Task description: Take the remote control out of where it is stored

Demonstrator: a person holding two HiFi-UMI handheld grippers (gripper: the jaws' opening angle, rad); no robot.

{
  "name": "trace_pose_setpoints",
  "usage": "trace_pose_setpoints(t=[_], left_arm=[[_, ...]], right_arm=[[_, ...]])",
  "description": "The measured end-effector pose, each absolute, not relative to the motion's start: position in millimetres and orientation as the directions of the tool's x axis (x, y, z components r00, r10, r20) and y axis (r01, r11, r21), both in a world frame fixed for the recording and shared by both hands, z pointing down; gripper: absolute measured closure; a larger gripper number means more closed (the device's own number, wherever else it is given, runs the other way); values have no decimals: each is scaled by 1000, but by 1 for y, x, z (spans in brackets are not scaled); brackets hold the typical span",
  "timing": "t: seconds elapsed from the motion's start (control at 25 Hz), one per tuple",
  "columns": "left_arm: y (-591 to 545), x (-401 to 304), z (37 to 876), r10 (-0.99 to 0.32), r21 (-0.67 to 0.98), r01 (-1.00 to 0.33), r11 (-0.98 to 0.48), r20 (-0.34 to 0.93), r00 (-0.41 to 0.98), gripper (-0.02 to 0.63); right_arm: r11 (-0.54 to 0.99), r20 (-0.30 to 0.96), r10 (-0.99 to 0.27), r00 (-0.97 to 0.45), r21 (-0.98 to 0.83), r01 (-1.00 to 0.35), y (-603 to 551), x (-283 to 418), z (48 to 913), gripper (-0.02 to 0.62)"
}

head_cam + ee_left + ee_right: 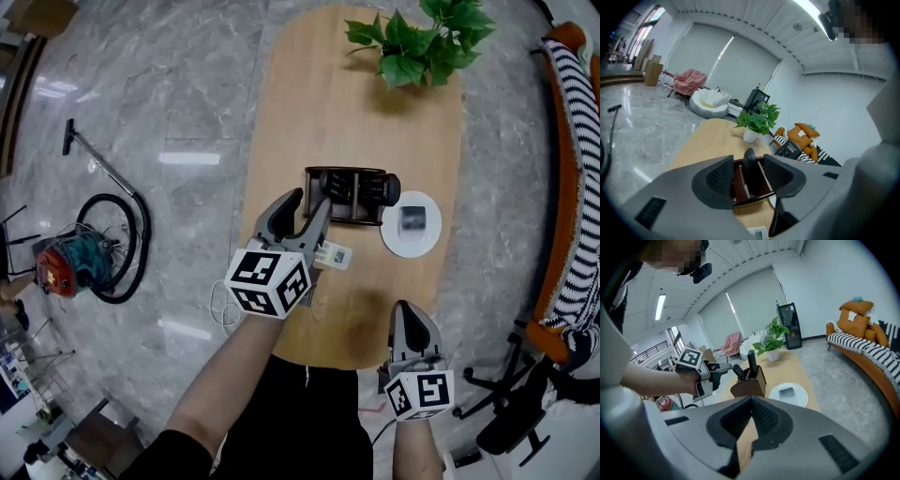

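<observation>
A dark brown holder point(319, 178) stands in the middle of the oval wooden table point(319, 103). Two black remote controls point(337, 187) point(378, 190) stand in it. My left gripper point(309, 202) is open just in front of the holder's left end, with nothing between its pads. In the left gripper view one upright remote point(749, 161) and the holder point(740, 185) show through the gap of the left gripper point(750, 178). My right gripper point(408, 309) is shut and empty near the table's front edge. In the right gripper view, beyond the right gripper point(751, 401), are the holder point(750, 383) and the left gripper point(715, 373).
A white plate point(389, 242) with a small dark object point(412, 218) lies right of the holder. A potted plant point(417, 37) stands at the far end. A small printed card point(334, 255) lies under the left gripper. On the floor are a vacuum cleaner point(70, 262) and a sofa point(567, 187).
</observation>
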State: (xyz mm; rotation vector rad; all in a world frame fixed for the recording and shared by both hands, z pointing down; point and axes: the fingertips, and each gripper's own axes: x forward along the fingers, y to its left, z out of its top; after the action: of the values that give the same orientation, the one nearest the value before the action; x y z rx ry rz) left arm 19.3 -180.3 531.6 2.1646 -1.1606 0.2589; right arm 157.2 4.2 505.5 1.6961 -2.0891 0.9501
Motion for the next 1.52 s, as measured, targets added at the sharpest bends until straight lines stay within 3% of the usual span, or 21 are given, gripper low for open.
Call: trace_pose_setpoints(t=[0.6, 0.68, 0.76, 1.28, 1.52], left_arm=[[-209, 43, 562, -664, 525, -799, -293, 489, 565, 423], [-209, 43, 562, -664, 543, -792, -279, 486, 568, 489], [-207, 43, 561, -664, 552, -788, -271, 485, 568, 489], [-195, -10, 504, -787, 749, -637, -181, 278, 550, 499], [-176, -45, 488, -812, 775, -609, -169, 241, 531, 499]], right_arm=[[84, 640, -733, -233, -255, -963, 38, 175, 517, 589], [85, 639, -733, -234, -256, -963, 39, 175, 517, 589], [88, 637, -734, -237, -256, -963, 40, 174, 517, 589], [163, 626, -727, -282, -242, -956, 39, 145, 514, 589], [222, 605, -727, -324, -239, -945, 29, 117, 505, 589]])
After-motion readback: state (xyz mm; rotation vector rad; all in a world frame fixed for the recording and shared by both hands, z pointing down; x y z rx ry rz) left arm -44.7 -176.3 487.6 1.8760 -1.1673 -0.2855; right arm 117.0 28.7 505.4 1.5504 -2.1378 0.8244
